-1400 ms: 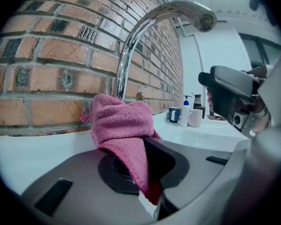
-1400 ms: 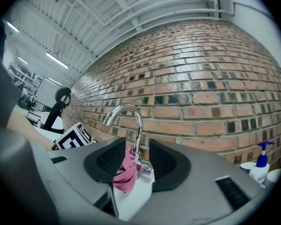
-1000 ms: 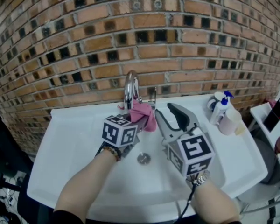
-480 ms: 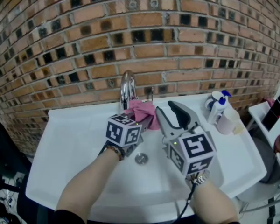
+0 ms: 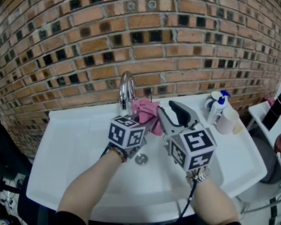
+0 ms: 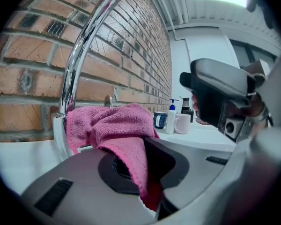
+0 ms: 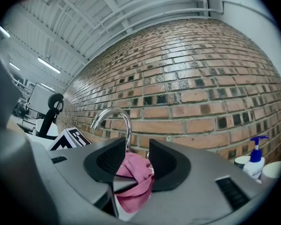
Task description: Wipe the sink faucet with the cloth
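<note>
Here, in the head view, the left gripper sits mid-frame, clamped on the pink cloth, which is bunched at the base of the chrome faucet over the white sink. The right gripper waits just right of it.

In the left gripper view, only 1 fold of cloth is pinched low in the frame. The bulk lies loose at the spout's foot, so a hard rub could drag it free.

In the right gripper view, the 2 jaws stand narrowly apart and empty, with the cloth beyond them. Crowding in could knock the left gripper.
</note>
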The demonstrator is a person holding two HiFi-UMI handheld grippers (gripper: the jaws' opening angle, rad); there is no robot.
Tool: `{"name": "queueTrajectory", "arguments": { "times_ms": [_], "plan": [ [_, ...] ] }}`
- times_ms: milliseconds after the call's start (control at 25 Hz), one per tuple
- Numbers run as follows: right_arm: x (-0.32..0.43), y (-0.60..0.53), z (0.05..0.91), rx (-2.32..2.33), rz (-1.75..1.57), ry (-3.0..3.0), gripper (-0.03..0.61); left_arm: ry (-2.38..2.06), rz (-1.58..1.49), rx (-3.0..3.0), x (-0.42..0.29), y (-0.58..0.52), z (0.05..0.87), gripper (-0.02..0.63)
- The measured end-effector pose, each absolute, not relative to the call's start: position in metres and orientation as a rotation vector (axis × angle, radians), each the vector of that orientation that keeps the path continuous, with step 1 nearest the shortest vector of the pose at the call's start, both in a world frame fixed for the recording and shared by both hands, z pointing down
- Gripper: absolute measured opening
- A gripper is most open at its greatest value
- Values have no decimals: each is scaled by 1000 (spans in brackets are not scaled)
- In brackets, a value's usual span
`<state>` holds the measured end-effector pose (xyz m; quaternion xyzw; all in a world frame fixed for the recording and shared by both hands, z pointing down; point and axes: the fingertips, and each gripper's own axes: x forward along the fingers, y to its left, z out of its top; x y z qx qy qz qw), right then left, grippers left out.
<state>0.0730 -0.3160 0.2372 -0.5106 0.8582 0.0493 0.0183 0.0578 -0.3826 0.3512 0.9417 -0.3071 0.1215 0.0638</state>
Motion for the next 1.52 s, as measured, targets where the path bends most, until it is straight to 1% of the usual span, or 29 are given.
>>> {"name": "queueTrajectory", "arguments": {
  "times_ms": [200,400,480,520,680,800,920,1080,1400,1440,1480,1520],
  "plan": [
    [68,-320,244,-1464,55,2753,170,-881,359,2881,57,-361,345,31],
    [60,-311,247,-1263,81,2913,170,-840,363,2918,40,-333,336,31],
    [52,-301,248,-1170,143,3010,172,-808,364,2937,33,-320,333,31],
    [48,-293,249,-1127,198,3064,180,-787,362,2946,29,-314,331,31],
    [31,-259,260,-943,430,3263,292,-679,354,2975,16,-288,326,31],
    [22,-239,267,-848,592,3335,328,-586,362,2993,7,-268,323,31],
    [11,-222,274,-813,756,3390,345,-479,378,3007,3,-244,320,31],
    [-8,-200,286,-765,921,3428,345,-325,381,3008,-2,-210,316,31],
    [-27,-164,306,-683,949,3457,345,-132,291,2999,-8,-156,301,32],
    [-28,-160,305,-687,958,3446,327,-122,279,2998,-9,-151,298,32],
    [-28,-157,303,-699,968,3432,269,-117,269,2996,-9,-147,296,32],
    [-28,-153,301,-712,979,3419,248,-119,260,2995,-10,-143,293,34]
  ]
}}
